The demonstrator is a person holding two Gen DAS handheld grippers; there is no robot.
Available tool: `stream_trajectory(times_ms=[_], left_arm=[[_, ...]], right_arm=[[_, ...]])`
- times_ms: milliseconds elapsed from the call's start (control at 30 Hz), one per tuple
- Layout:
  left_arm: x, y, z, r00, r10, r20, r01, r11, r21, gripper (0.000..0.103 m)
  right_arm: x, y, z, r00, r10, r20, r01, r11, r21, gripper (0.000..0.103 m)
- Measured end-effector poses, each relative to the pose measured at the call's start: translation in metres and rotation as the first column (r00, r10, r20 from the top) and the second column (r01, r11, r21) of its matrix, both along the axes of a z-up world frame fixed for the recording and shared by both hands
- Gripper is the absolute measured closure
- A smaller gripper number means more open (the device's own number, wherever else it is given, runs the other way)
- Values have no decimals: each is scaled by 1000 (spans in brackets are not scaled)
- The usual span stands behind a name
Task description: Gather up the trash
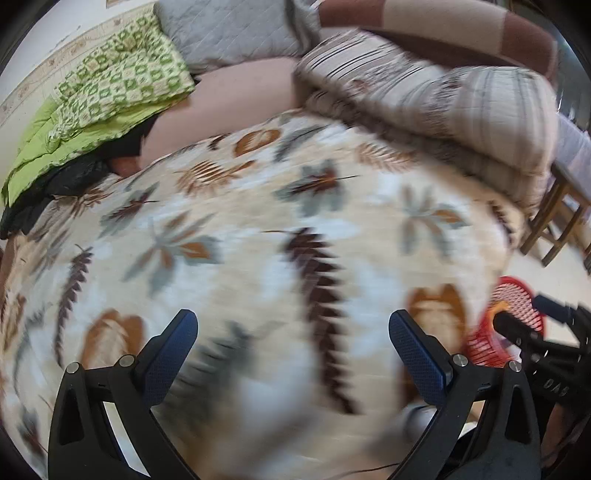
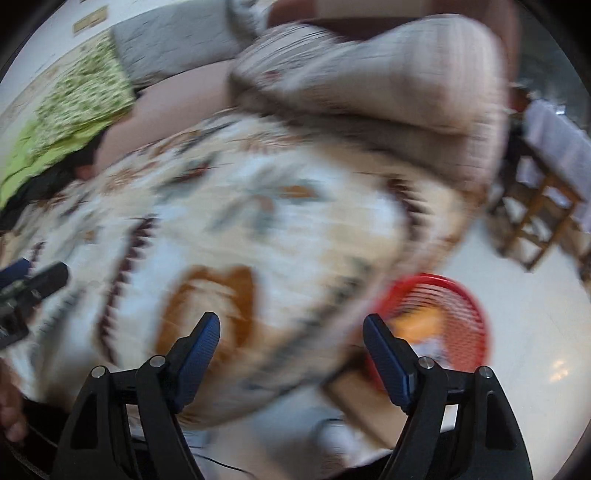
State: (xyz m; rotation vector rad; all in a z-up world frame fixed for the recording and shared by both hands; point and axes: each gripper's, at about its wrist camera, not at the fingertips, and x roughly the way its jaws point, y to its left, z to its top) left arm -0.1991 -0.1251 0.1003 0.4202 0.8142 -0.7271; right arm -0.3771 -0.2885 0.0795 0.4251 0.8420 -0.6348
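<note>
My left gripper (image 1: 293, 326) is open and empty above a bed with a leaf-patterned sheet (image 1: 258, 240). My right gripper (image 2: 291, 328) is open and empty over the bed's right edge. A red mesh basket (image 2: 443, 317) stands on the floor beside the bed, with something orange and white inside. The basket also shows in the left wrist view (image 1: 506, 325), partly behind the right gripper's body (image 1: 546, 343). No loose trash shows on the sheet. Both views are blurred.
Folded striped blankets (image 1: 461, 110) lie at the head of the bed, a green patterned quilt (image 1: 118, 85) at far left, a grey pillow (image 1: 229, 29) behind. A wooden stool (image 2: 535, 218) stands on the white floor (image 2: 535, 332) to the right.
</note>
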Motion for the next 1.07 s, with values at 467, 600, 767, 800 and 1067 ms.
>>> stream_trajectory(times_ms=[467, 600, 767, 800, 1067], left_arm=[[176, 57, -96, 952, 251, -173, -246, 968, 53, 0], [176, 53, -101, 964, 232, -129, -226, 972, 56, 0], [177, 56, -104, 966, 231, -117, -230, 973, 25, 0], [176, 57, -104, 966, 232, -119, -231, 973, 18, 0], [177, 57, -106, 967, 227, -117, -228, 974, 3, 0]], right_arm=[[236, 34, -73, 988, 56, -145, -55, 998, 6, 1], [246, 40, -82, 991, -21, -134, 11, 997, -76, 0], [239, 42, -84, 995, -9, -95, 1, 997, -80, 0], [236, 38, -82, 996, -7, -86, 1, 998, -67, 0], [238, 40, -82, 996, -5, -89, -1, 997, -75, 0]])
